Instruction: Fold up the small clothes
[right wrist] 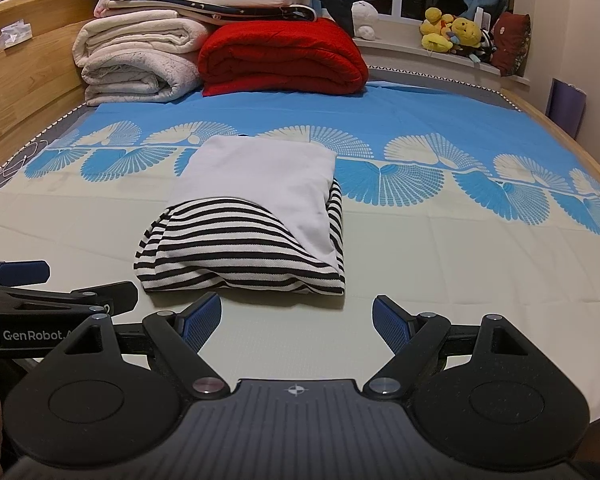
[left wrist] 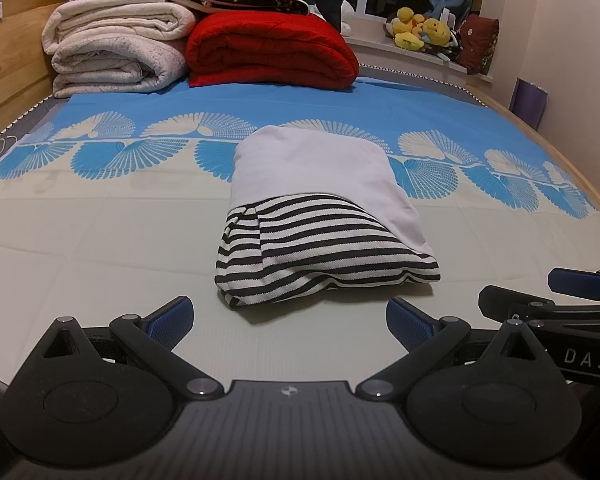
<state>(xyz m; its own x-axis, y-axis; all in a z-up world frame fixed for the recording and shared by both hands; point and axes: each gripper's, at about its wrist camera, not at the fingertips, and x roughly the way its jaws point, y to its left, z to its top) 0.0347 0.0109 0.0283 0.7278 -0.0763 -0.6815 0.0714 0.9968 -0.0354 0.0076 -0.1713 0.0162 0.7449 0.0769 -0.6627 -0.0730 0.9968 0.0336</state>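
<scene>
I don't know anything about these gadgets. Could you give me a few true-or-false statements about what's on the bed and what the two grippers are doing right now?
1. The striped garment lies folded on the bed sheet. True.
2. The left gripper is clamped on the garment. False: its jaws are wide open and hold nothing, just short of the garment's near edge.
3. The right gripper is open too. True.
4. The red blanket lies on top of the striped garment. False: it sits far back on the bed, beside the cream blankets.
5. Yellow plush toys sit on the windowsill. True.
</scene>
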